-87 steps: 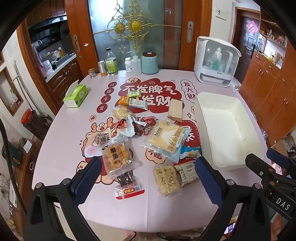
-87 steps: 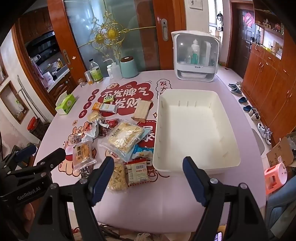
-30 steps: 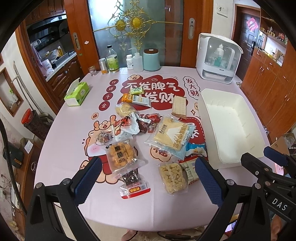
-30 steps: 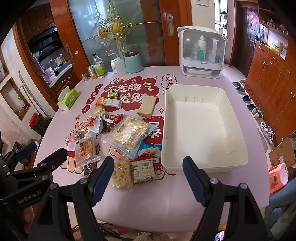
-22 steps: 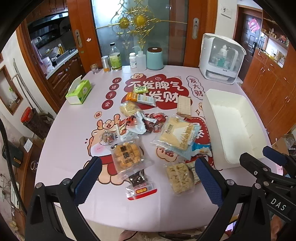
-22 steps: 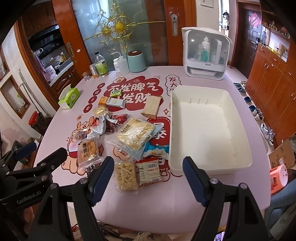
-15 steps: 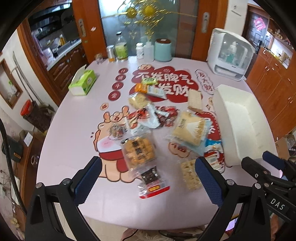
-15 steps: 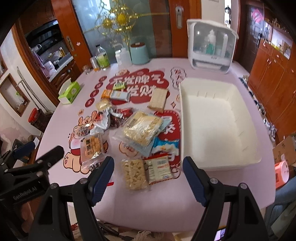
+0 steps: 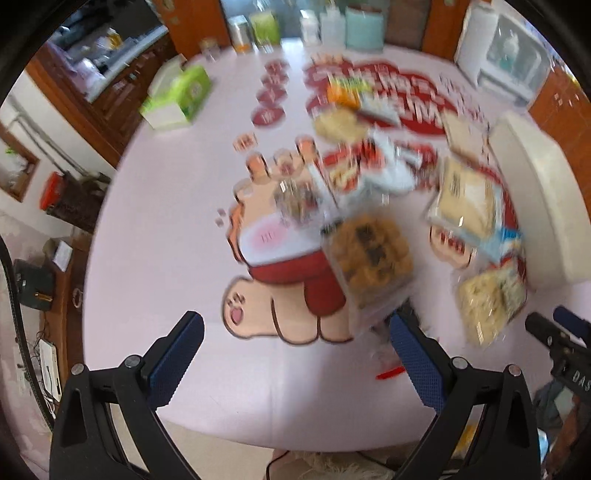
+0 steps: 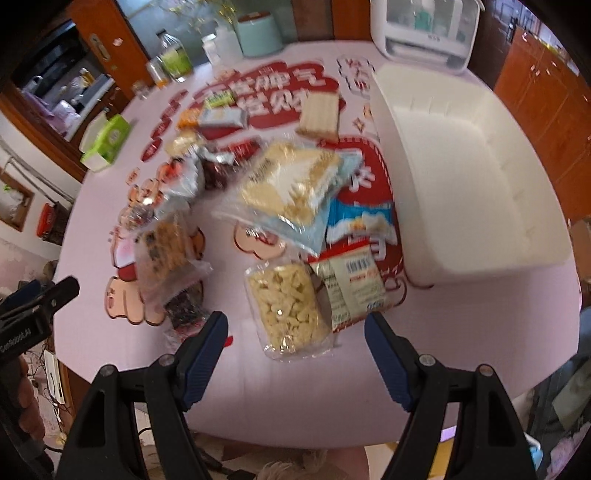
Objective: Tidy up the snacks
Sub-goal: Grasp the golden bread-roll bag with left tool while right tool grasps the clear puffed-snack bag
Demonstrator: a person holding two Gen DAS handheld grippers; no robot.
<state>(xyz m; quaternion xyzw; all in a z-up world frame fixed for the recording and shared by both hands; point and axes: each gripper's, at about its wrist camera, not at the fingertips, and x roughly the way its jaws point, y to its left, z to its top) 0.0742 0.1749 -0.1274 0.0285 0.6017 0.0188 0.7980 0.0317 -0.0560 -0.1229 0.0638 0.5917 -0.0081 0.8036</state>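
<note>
Several snack packets lie in a heap on the pink table. A clear bag of golden puffs (image 9: 371, 258) lies just ahead of my open, empty left gripper (image 9: 295, 343). A clear bag of pale cubes (image 10: 286, 308) and a striped packet (image 10: 351, 284) lie just ahead of my open, empty right gripper (image 10: 295, 336). A large cracker bag (image 10: 291, 184) sits in the middle of the heap. The empty white bin (image 10: 469, 177) stands to the right; its wall shows in the left wrist view (image 9: 543, 206).
A green tissue box (image 9: 177, 98) sits at the table's left. Bottles and a teal canister (image 10: 258, 31) stand along the far edge, with a white appliance (image 10: 424, 26) at the far right. The table's near edge is just under both grippers.
Both grippers have dropped lower and closer to the snacks. The left one has swung left, so the bin now sits at its view's right edge. Both stay open.
</note>
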